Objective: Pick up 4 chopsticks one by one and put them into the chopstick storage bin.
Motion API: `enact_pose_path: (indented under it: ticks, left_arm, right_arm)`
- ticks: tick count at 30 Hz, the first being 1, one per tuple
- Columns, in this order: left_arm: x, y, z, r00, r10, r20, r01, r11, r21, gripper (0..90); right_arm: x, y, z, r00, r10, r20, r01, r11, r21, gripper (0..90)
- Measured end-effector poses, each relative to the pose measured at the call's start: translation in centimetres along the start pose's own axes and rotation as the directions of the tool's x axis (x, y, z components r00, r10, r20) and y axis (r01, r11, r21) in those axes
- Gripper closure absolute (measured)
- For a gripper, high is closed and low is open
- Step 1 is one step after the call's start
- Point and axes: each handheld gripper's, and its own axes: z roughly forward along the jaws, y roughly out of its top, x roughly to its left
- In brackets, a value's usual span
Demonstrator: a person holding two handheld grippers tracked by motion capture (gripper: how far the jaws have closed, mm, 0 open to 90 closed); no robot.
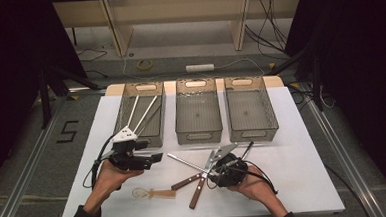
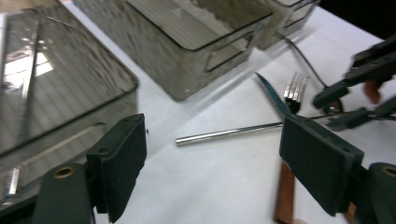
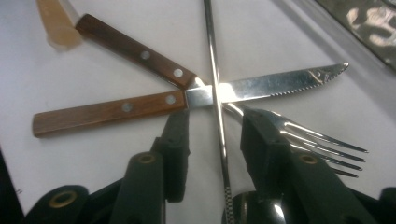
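A pile of crossed cutlery [image 1: 202, 175] lies on the white table in front of three bins. In the right gripper view it is a serrated knife [image 3: 280, 84] with a light wooden handle, a fork [image 3: 317, 140] with a darker handle, and a thin steel rod [image 3: 212, 56] lying across both. My right gripper [image 3: 215, 121] [image 1: 213, 171] is low over the pile. Its jaws stand on either side of the rod with a gap on each side. My left gripper [image 1: 150, 151] [image 2: 212, 140] hovers in front of the left bin, open with nothing between its jaws, facing the rod [image 2: 224, 134].
The left bin [image 1: 155, 139] holds white sticks [image 1: 143, 111]. The middle bin [image 1: 199, 135] and the right bin [image 1: 252, 134] stand beside it. A pale spoon [image 1: 153, 193] lies near the front edge. A black-handled utensil [image 1: 247, 146] sits behind the pile.
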Motion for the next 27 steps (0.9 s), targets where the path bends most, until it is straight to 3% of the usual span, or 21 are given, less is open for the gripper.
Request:
enact_pose_path:
  ticks: [5, 8, 9, 13, 27]
  left_arm:
    - [-0.7, -1.0, -0.1, 1.0, 0.008, 0.0, -0.008, 0.9998, -0.018, 21.8]
    - [-1.1, -1.7, -0.1, 0.9999, -0.014, -0.002, 0.014, 0.9988, -0.048, 21.9]
    - [-1.3, -1.9, 0.0, 0.9998, -0.019, 0.002, 0.019, 0.9988, -0.045, 22.0]
    - [-2.1, -2.4, -0.1, 0.9997, 0.022, -0.007, -0.023, 0.9995, -0.023, 21.6]
    - [-3.0, -2.8, -0.2, 0.9993, 0.037, 0.003, -0.037, 0.999, -0.023, 21.1]
  right_arm:
    - [-0.1, 0.1, 0.4, 1.0, -0.005, 0.0, 0.005, 1.0, 0.021, 70.8]
    - [-0.2, 0.1, 0.6, 1.0, -0.009, -0.002, 0.009, 0.999, 0.043, 73.4]
    - [-0.2, 0.1, 0.7, 0.9999, -0.016, -0.005, 0.016, 0.999, 0.05, 74.0]
    - [0.0, 0.1, 1.0, 0.9998, -0.02, -0.007, 0.02, 0.998, 0.067, 76.4]
    - [0.1, 0.4, 1.4, 0.9996, -0.029, -0.009, 0.029, 0.996, 0.086, 85.1]
